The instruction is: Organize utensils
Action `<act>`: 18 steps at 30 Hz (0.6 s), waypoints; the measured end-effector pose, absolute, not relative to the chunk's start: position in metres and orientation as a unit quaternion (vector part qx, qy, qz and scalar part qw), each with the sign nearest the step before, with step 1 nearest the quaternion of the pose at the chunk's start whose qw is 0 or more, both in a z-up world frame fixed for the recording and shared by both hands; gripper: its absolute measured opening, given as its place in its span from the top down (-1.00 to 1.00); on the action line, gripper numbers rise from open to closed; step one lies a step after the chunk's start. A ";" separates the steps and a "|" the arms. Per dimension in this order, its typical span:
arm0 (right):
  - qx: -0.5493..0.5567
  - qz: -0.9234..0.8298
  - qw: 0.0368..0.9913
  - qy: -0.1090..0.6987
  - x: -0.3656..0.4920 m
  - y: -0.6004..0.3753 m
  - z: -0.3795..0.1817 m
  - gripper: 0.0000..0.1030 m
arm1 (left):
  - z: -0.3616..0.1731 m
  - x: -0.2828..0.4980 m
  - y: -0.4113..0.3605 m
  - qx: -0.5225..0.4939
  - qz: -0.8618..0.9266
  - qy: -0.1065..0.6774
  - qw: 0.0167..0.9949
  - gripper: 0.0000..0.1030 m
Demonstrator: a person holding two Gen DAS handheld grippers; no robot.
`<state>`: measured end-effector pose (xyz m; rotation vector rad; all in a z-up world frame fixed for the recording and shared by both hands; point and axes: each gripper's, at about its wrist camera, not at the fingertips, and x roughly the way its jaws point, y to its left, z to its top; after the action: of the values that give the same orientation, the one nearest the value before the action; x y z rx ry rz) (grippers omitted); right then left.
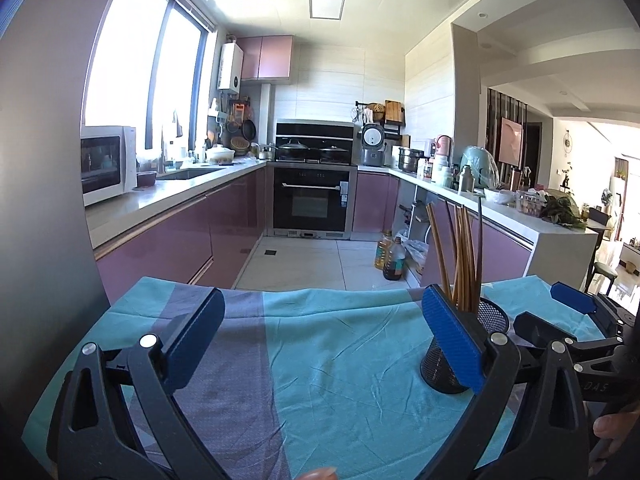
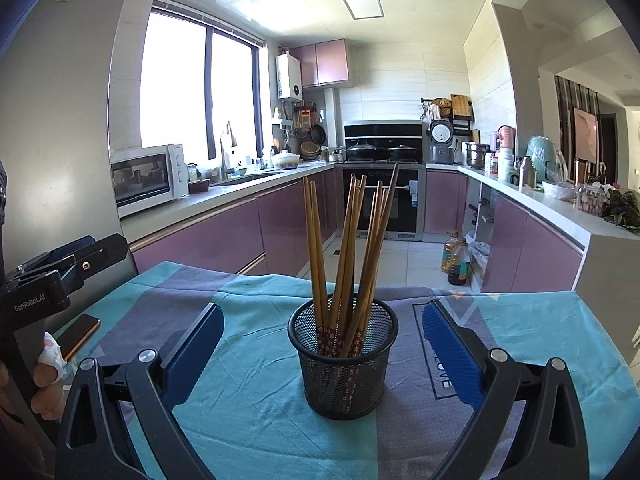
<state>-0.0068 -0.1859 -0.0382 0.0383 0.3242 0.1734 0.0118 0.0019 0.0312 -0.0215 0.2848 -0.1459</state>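
On the bench (image 2: 248,412), which is covered by a creased teal and grey-purple cloth, a round black wire-mesh holder (image 2: 344,360) is stood upright. A bundle of long brown wooden chopsticks (image 2: 350,248) is held in it; their lower ends are wrapped in a dark red flowered pattern, seen through the mesh, and their plain tops are fanned outward above the rim at differing tilts. In the right wrist view the holder is seen between the blue-padded fingers of the right claw (image 2: 323,354), which is spread wide with neither pad touching the mesh. In the left wrist view the left claw (image 1: 323,342) is likewise spread wide and nothing is gripped; only bare cloth is seen between its pads, and the holder is partly hidden behind its right pad. A dark phone with an orange edge (image 2: 80,334) is laid flat near the left side of the bench, beside a hand (image 2: 46,376) wrapped round a black handle.
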 end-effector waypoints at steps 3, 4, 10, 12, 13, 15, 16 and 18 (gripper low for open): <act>0.019 0.079 0.986 0.148 -0.012 -0.186 -0.037 -0.87 | 0.031 0.007 0.001 -0.007 -0.069 0.134 0.989 -0.89; 0.018 0.077 0.986 0.145 -0.013 -0.185 -0.037 -0.87 | 0.031 0.005 0.001 -0.006 -0.069 0.132 0.989 -0.89; 0.019 0.073 0.988 0.138 -0.015 -0.183 -0.037 -0.87 | 0.030 0.000 -0.002 0.009 -0.058 0.119 0.991 -0.89; 0.018 0.070 0.988 0.135 -0.016 -0.182 -0.036 -0.87 | 0.029 0.000 -0.002 0.011 -0.056 0.120 0.991 -0.89; 0.016 0.067 0.989 0.133 -0.016 -0.182 -0.035 -0.87 | 0.028 0.000 -0.002 0.013 -0.055 0.120 0.991 -0.89; 0.018 0.064 0.989 0.131 -0.017 -0.183 -0.034 -0.87 | 0.027 -0.001 -0.003 0.017 -0.053 0.122 0.991 -0.89; 0.020 0.063 0.989 0.130 -0.018 -0.183 -0.034 -0.87 | 0.026 0.000 -0.003 0.018 -0.052 0.122 0.991 -0.89; 0.020 0.063 0.989 0.129 -0.019 -0.183 -0.033 -0.87 | 0.025 0.000 -0.002 0.016 -0.051 0.124 0.991 -0.89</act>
<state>-0.0187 -0.1833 -0.0335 0.0411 0.2584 0.1274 -0.0002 -0.0021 0.0248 0.0316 0.2494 -0.1019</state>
